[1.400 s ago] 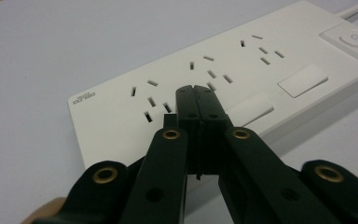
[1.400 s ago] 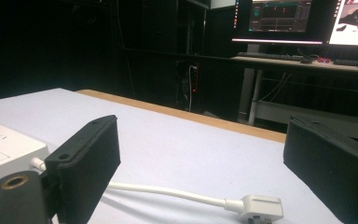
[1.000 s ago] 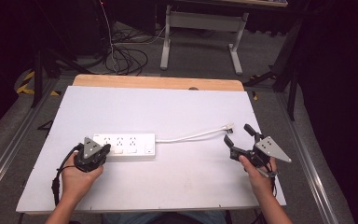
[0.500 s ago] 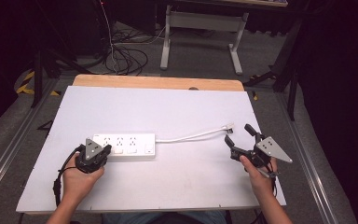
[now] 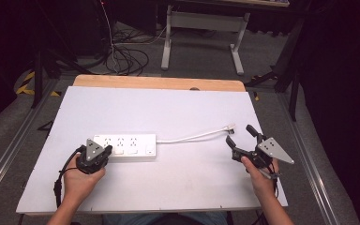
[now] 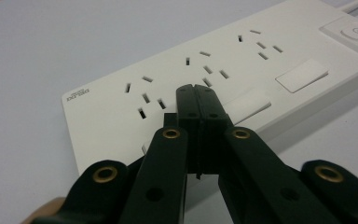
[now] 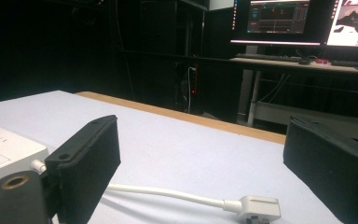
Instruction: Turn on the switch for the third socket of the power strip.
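High view: a dim workshop, dark floor with loose cables, and a white table (image 5: 178,112) with a wooden far edge. On it I log one white power strip (image 5: 127,146), lying flat left of centre, its cord (image 5: 192,137) running right to a plug (image 5: 229,126) that lies loose on the board. My left gripper (image 5: 104,151) rests at the strip's near left end; my right gripper (image 5: 239,137) hovers just right of the plug, not touching it.

Left gripper view: jaws pressed together on nothing, tips (image 6: 199,100) over the strip's top face (image 6: 223,70), among the socket slots and beside a rocker switch (image 6: 248,103). Contact I cannot confirm.

Right gripper view: jaws spread wide, the plug (image 7: 259,207) on the table between them, low in front.

Status, as I judge it: strip steadied, plug not yet picked up; grasping it and whatever follows remain.
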`<act>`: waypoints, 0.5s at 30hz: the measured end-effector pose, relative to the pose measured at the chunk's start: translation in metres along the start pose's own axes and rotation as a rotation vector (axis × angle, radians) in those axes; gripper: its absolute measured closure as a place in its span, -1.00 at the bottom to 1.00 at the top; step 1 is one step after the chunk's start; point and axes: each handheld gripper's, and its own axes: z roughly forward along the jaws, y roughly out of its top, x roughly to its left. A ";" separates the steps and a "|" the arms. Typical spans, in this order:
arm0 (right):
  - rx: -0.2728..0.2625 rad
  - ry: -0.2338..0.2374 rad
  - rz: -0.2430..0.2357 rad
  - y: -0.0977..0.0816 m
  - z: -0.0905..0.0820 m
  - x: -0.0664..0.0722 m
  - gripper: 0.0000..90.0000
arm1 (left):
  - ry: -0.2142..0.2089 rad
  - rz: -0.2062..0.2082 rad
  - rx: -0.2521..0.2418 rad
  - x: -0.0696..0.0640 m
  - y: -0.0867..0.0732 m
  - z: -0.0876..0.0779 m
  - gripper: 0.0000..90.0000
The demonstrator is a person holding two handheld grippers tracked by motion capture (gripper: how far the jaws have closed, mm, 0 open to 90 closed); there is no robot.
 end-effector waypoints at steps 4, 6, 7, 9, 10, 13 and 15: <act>0.000 0.001 -0.002 0.000 0.000 0.000 -0.74 | 0.006 0.004 -0.006 0.000 -0.001 0.000 1.00; 0.000 0.000 0.000 0.000 0.000 0.000 -0.75 | 0.004 0.001 -0.009 0.000 -0.001 0.000 1.00; 0.000 -0.002 -0.003 0.000 0.000 0.000 -0.74 | 0.003 0.002 -0.009 0.000 -0.001 0.000 1.00; 0.000 -0.002 -0.003 0.000 0.000 0.000 -0.74 | 0.011 0.005 -0.015 0.001 -0.001 0.000 1.00; 0.000 0.001 0.000 0.000 0.000 0.000 -0.74 | 0.007 0.001 -0.029 0.001 -0.001 -0.001 1.00; 0.002 0.001 0.000 0.000 0.000 0.000 -0.74 | 0.009 0.001 -0.091 0.003 0.000 -0.005 1.00; 0.001 0.000 -0.001 0.000 0.000 0.000 -0.74 | 0.017 0.007 -0.121 0.003 0.001 -0.007 0.99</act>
